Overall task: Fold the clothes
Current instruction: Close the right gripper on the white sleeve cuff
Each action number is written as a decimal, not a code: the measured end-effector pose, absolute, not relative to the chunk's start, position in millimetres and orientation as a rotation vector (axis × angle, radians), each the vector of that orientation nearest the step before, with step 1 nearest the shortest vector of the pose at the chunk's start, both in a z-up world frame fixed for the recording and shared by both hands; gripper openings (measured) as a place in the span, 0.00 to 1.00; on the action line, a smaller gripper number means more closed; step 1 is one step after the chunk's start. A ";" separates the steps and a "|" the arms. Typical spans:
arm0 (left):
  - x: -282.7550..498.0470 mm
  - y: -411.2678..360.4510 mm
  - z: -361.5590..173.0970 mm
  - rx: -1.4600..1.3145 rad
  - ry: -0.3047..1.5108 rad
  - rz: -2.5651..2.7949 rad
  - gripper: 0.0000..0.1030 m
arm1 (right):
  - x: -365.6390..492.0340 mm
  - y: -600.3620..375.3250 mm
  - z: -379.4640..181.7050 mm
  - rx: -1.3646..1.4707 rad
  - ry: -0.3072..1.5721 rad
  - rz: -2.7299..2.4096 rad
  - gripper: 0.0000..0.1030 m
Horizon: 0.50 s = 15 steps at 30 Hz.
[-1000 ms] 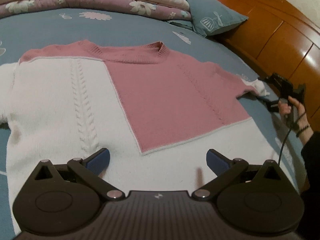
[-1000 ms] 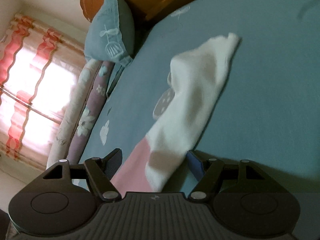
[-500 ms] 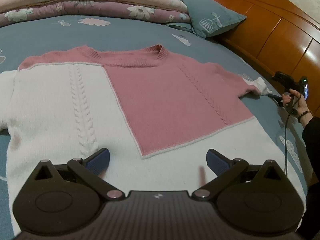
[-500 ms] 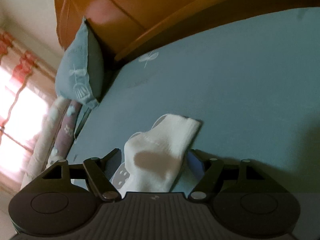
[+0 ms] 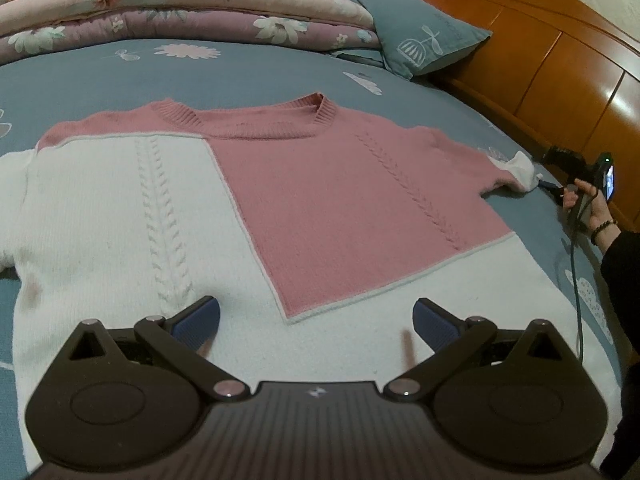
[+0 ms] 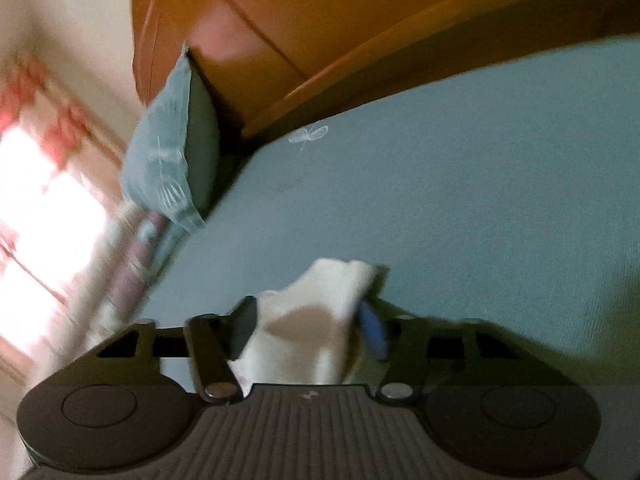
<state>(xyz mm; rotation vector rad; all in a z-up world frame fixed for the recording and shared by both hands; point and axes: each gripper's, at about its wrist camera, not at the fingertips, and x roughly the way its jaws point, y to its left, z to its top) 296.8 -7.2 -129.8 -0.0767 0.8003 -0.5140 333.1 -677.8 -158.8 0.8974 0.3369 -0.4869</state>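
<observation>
A pink and white knitted sweater [image 5: 340, 200] lies flat, front up, on the blue bed sheet [image 5: 120, 76]. My left gripper [image 5: 316, 320] hovers open over its white lower part, with nothing between the fingers. At the bed's right side, my right gripper [image 5: 546, 184] sits at the white cuff [image 5: 520, 168] of the sweater's right sleeve. In the right wrist view the cuff [image 6: 332, 292] lies between the jaws of that gripper [image 6: 308, 328], which are closing, and both pads touch the cloth.
A wooden headboard [image 5: 560, 60] runs along the right. A blue pillow [image 5: 420, 40] and a folded floral quilt [image 5: 180, 12] lie at the far edge. A person's hand [image 5: 588, 204] holds the right gripper, and a cable [image 5: 576, 288] hangs from it.
The right gripper's jaws have narrowed onto the white cuff, and its view has swung toward the headboard, with less of the sleeve showing. The left gripper has stayed in place, open.
</observation>
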 end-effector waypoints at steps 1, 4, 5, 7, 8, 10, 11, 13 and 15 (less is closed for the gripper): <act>296.8 -7.9 -129.8 -0.074 0.800 -0.513 0.99 | 333.9 -677.9 -160.5 0.876 0.349 -0.509 0.17; 295.5 -9.9 -129.8 -0.056 0.797 -0.511 0.99 | 327.2 -683.6 -167.5 0.915 0.332 -0.517 0.09; 295.5 -10.0 -129.8 -0.053 0.796 -0.511 0.99 | 325.5 -684.3 -167.2 0.937 0.323 -0.522 0.09; 295.6 -9.3 -129.3 -0.056 0.797 -0.510 0.99 | 325.1 -680.0 -162.3 0.939 0.304 -0.552 0.09; 295.7 -8.8 -129.1 -0.059 0.798 -0.509 0.99 | 324.8 -677.7 -159.6 0.939 0.295 -0.567 0.09; 295.7 -7.4 -128.6 -0.073 0.801 -0.507 0.99 | 321.2 -669.3 -148.3 0.918 0.276 -0.599 0.09; 296.1 -6.7 -128.5 -0.079 0.802 -0.508 0.99 | 319.3 -664.9 -142.4 0.905 0.268 -0.614 0.09; 296.8 -5.4 -128.2 -0.091 0.804 -0.510 0.99 | 314.5 -657.8 -133.6 0.883 0.275 -0.655 0.09; 297.0 -4.2 -127.4 -0.099 0.808 -0.511 0.99 | 306.6 -652.6 -126.6 0.864 0.272 -0.681 0.09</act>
